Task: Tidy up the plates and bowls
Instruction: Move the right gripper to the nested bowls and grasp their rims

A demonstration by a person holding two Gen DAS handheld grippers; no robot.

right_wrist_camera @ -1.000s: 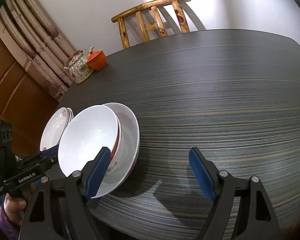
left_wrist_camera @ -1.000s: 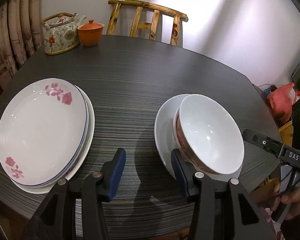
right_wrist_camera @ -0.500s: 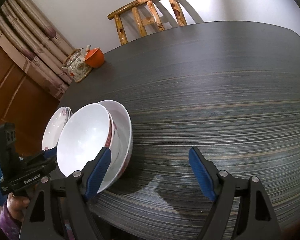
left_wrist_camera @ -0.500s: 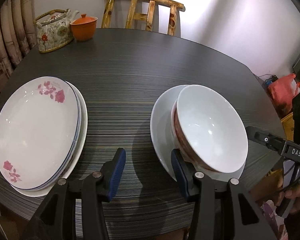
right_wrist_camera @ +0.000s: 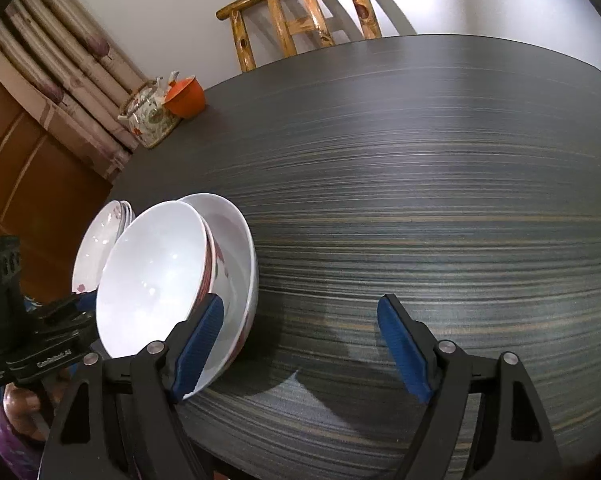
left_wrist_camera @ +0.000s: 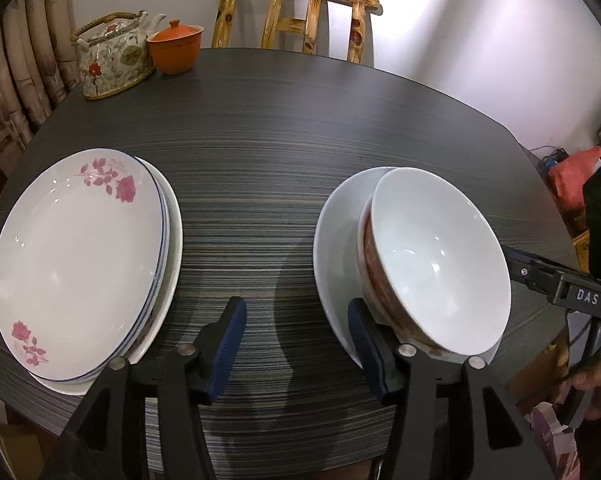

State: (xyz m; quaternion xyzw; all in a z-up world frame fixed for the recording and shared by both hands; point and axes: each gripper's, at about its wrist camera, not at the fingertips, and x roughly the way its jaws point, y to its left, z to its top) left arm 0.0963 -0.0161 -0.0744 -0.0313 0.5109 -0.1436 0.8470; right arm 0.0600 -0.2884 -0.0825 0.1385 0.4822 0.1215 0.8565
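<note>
A stack of white plates (left_wrist_camera: 80,256), the top one with pink roses, lies at the table's near left. To its right, nested white bowls (left_wrist_camera: 436,256) sit tilted, a red-patterned bowl between the top and bottom ones. My left gripper (left_wrist_camera: 296,316) hovers over bare table between the two stacks, its jaws opening and nothing between them; its right finger stands close by the bowls' rim. In the right wrist view the same bowls (right_wrist_camera: 156,280) sit at the left, plates (right_wrist_camera: 100,240) behind them. My right gripper (right_wrist_camera: 300,320) is open over bare table, its left fingertip beside the bowls.
A floral teapot (left_wrist_camera: 114,56) and an orange lidded cup (left_wrist_camera: 175,46) stand at the far left of the dark striped table (left_wrist_camera: 300,128). A wooden chair (left_wrist_camera: 296,12) is behind the table. Red bags (left_wrist_camera: 576,176) lie beyond the right edge.
The left gripper's jaws have spread wider. Both views shifted slightly; plates and bowls have not moved.
</note>
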